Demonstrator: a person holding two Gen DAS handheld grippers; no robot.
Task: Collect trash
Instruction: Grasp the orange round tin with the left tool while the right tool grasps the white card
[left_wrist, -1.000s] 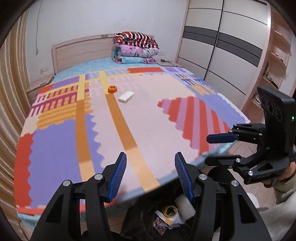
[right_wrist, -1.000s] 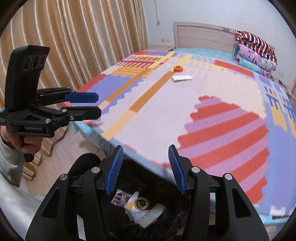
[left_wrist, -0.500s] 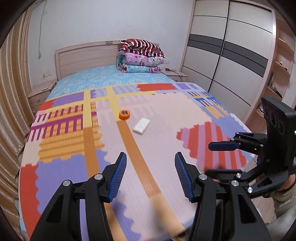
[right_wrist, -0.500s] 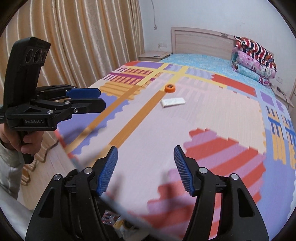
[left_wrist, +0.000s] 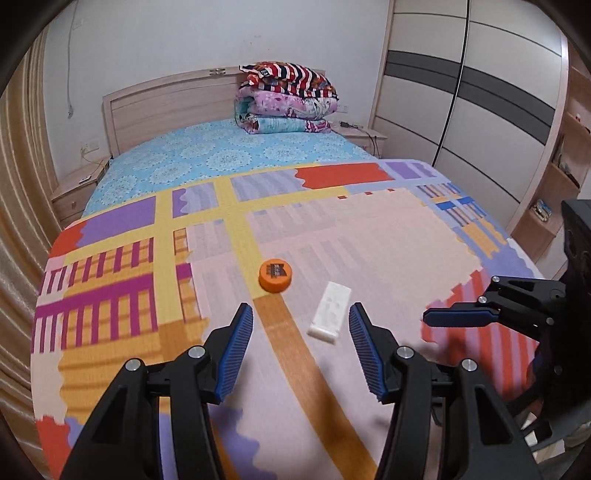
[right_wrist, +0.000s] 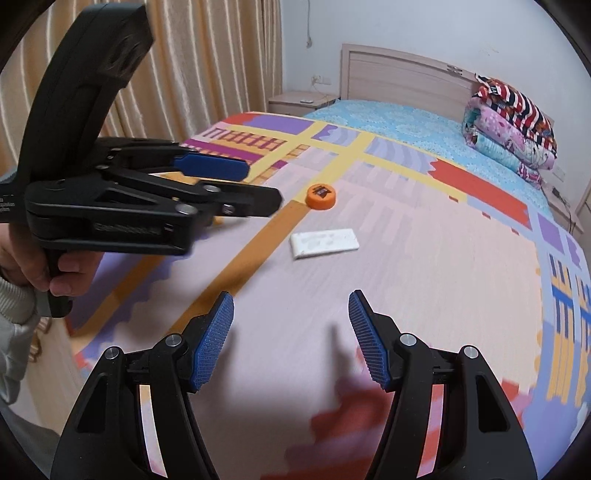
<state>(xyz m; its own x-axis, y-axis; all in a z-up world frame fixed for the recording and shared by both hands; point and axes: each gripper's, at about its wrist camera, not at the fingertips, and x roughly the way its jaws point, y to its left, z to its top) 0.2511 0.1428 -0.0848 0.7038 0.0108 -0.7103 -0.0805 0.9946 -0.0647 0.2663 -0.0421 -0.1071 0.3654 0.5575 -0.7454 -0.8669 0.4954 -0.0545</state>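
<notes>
An orange round cap (left_wrist: 275, 276) (right_wrist: 320, 196) lies on the bed's colourful patterned mat (left_wrist: 369, 240) (right_wrist: 424, 266). A flat white rectangular piece (left_wrist: 330, 312) (right_wrist: 324, 242) lies just beside it. My left gripper (left_wrist: 301, 314) (right_wrist: 258, 184) hovers open above the mat with nothing held; in its own view the white piece sits just ahead between its fingertips. My right gripper (right_wrist: 291, 299) is also open and empty, a little short of the white piece. One of its blue fingers (left_wrist: 458, 317) shows at the right of the left wrist view.
Folded quilts (left_wrist: 286, 99) (right_wrist: 511, 125) are stacked by the wooden headboard (left_wrist: 166, 107). A wardrobe (left_wrist: 469, 92) and open shelves (left_wrist: 554, 173) stand on the right, curtains (right_wrist: 184, 74) on the left. A nightstand (left_wrist: 75, 188) flanks the bed. A hand (right_wrist: 55, 269) holds the left gripper.
Both grippers moved forward from over the black trash bag at the bed's foot to above the mat. The bag left view. The right jaws widened. Cap and white piece are nearer.
</notes>
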